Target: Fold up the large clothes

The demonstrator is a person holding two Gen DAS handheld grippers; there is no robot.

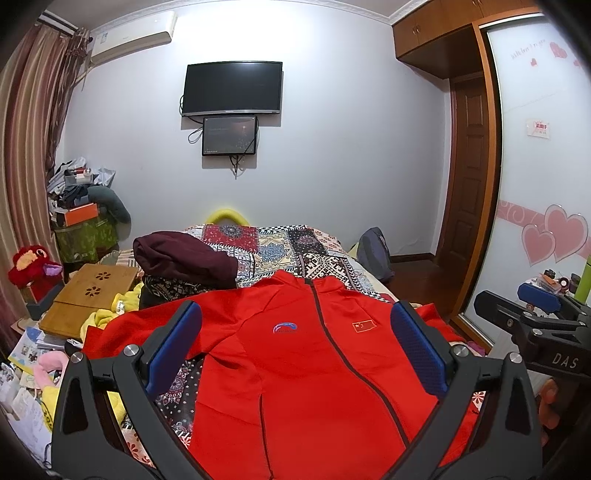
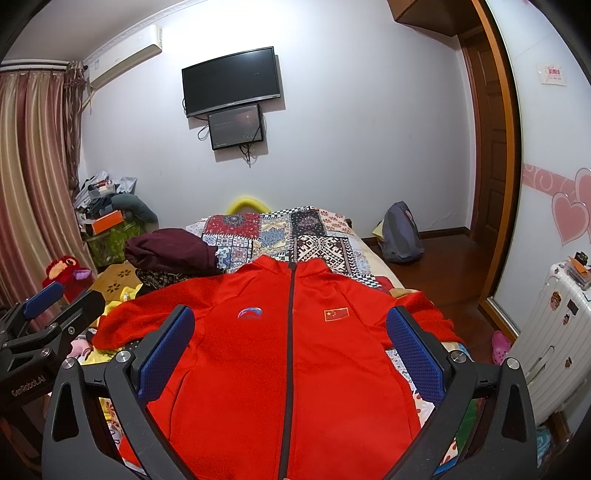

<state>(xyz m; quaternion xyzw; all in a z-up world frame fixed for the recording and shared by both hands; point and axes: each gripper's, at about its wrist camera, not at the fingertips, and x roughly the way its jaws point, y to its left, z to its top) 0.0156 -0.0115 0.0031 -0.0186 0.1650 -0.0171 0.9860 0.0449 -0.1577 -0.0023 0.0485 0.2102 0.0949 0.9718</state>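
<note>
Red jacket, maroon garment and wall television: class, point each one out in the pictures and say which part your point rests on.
Red jacket (image 2: pixel 236 369), right wrist view, on its front panel beside the zip.
Maroon garment (image 1: pixel 177 254), left wrist view, on its bunched middle.
Television (image 1: pixel 233 88), left wrist view, on the dark screen.

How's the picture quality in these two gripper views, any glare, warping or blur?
Left wrist view: overexposed glare on the white wall above the black wall television; fisheye bends the wooden wardrobe frame. Right wrist view: same glare; red zip-up jacket sharp, corners vignetted.
</note>
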